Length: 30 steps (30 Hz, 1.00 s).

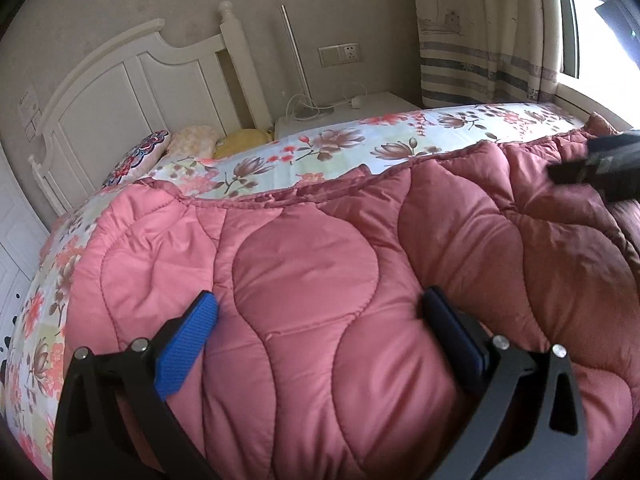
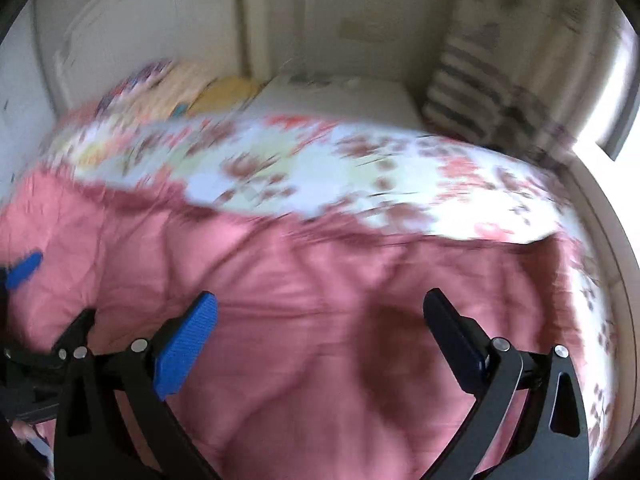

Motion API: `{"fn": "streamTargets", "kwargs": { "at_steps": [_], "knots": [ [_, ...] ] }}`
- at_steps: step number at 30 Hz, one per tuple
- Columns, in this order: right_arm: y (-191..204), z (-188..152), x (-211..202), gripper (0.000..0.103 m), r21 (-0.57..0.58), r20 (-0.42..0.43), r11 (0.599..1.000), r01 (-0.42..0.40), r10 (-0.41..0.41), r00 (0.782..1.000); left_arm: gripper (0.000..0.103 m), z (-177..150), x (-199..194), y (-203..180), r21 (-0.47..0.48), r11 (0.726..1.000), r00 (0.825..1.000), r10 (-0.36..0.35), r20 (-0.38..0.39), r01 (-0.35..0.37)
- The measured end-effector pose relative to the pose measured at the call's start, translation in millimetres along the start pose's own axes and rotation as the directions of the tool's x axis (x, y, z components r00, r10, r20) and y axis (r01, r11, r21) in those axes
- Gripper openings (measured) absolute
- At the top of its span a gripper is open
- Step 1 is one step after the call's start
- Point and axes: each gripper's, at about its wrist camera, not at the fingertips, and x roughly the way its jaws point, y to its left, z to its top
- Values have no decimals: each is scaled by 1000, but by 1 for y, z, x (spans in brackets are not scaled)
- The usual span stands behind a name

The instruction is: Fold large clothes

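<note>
A pink quilted comforter (image 1: 320,272) lies spread over the near part of a bed with a floral sheet (image 1: 328,144). My left gripper (image 1: 320,332) hovers just above it, jaws wide apart, blue pads empty. In the left wrist view the right gripper (image 1: 600,164) shows as a dark blurred shape over the comforter's far right edge. The right wrist view is motion-blurred: the right gripper (image 2: 320,332) stands open over the pink comforter (image 2: 320,300), holding nothing. A blue pad of the left gripper (image 2: 24,268) shows at the left edge of that view.
A white headboard (image 1: 120,88) stands at the far left, with pillows (image 1: 192,144) against it. A white nightstand (image 1: 344,112) with a lamp and cable sits behind the bed. A striped curtain (image 1: 488,40) and a bright window (image 1: 600,32) are at the right.
</note>
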Motion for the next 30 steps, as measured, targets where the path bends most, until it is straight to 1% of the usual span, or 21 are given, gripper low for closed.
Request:
{"fn": "streamTargets", "kwargs": {
  "at_steps": [1, 4, 5, 7, 8, 11, 13, 14, 15, 16, 17, 18, 19, 20, 21, 22, 23, 24, 26, 28, 30],
  "knots": [
    [-9, -1, -2, 98, 16, -2, 1000, 21, -21, 1000, 101, 0, 0, 1, 0, 1000, 1000, -1, -1, 1],
    [-46, -6, 4, 98, 46, -42, 988, 147, -145, 989, 101, 0, 0, 1, 0, 1000, 1000, -3, -1, 3],
    [-58, -12, 10, 98, 59, -57, 988, 146, -143, 988, 101, -1, 0, 0, -1, 1000, 1000, -4, -1, 4],
    [-74, -23, 21, 99, 117, -62, 992, 51, -44, 997, 101, 0, -1, -1, 2, 1000, 1000, -7, 1, 7],
    [-77, -26, 23, 99, 136, -59, 990, 36, -28, 998, 101, 0, -1, -2, 2, 1000, 1000, -6, 0, 6],
    [-67, -26, 25, 99, 96, -61, 992, 82, -76, 995, 101, 4, 0, -2, 12, 1000, 999, -8, -42, 8],
    [-64, -27, 25, 99, 78, -62, 992, 97, -92, 994, 101, 20, -3, -7, 84, 996, 995, 36, -92, -28],
    [-65, -27, 25, 99, 81, -60, 992, 93, -89, 994, 101, 28, -8, -11, 127, 990, 994, 74, -79, -63],
    [-65, -28, 25, 99, 84, -59, 992, 90, -86, 995, 101, 37, -16, -15, 178, 978, 992, 120, -27, -113],
    [-66, -28, 25, 99, 85, -56, 992, 89, -84, 995, 101, 43, -20, -17, 204, 970, 991, 135, 13, -135],
    [-67, -29, 25, 99, 83, -55, 992, 91, -86, 995, 101, 50, -18, -15, 219, 967, 991, 127, 33, -131],
    [-66, -29, 24, 99, 80, -53, 992, 95, -90, 994, 101, 52, -10, -11, 219, 968, 992, 123, 11, -122],
    [-66, -29, 24, 99, 79, -53, 992, 95, -91, 994, 101, 52, 6, -3, 217, 969, 991, 129, -42, -117],
    [-67, -28, 25, 99, 79, -53, 992, 93, -89, 995, 101, 43, 34, 9, 198, 976, 984, 116, -138, -87],
    [-67, -29, 25, 99, 82, -52, 993, 84, -80, 995, 101, 35, 47, 22, 134, 991, 982, 34, -187, -8],
    [-66, -29, 24, 99, 82, -52, 993, 85, -80, 995, 101, 29, 55, 43, -16, 996, 976, -93, -198, 92],
    [-65, -28, 25, 99, 81, -52, 993, 85, -81, 995, 101, 28, 58, 52, -77, 990, 972, -132, -196, 119],
    [-64, -28, 24, 99, 80, -50, 993, 86, -83, 995, 101, 28, 58, 55, -93, 988, 971, -136, -196, 120],
    [-65, -29, 24, 99, 82, -51, 993, 83, -79, 996, 101, 32, 52, 42, -14, 998, 979, -68, -190, 66],
    [-64, -29, 24, 99, 80, -51, 993, 85, -81, 995, 101, 39, 45, 37, 46, 998, 983, -41, -177, 50],
    [-65, -29, 23, 99, 79, -49, 993, 86, -83, 995, 101, 46, 42, 48, 38, 999, 989, -20, -149, 26]
  ]
}}
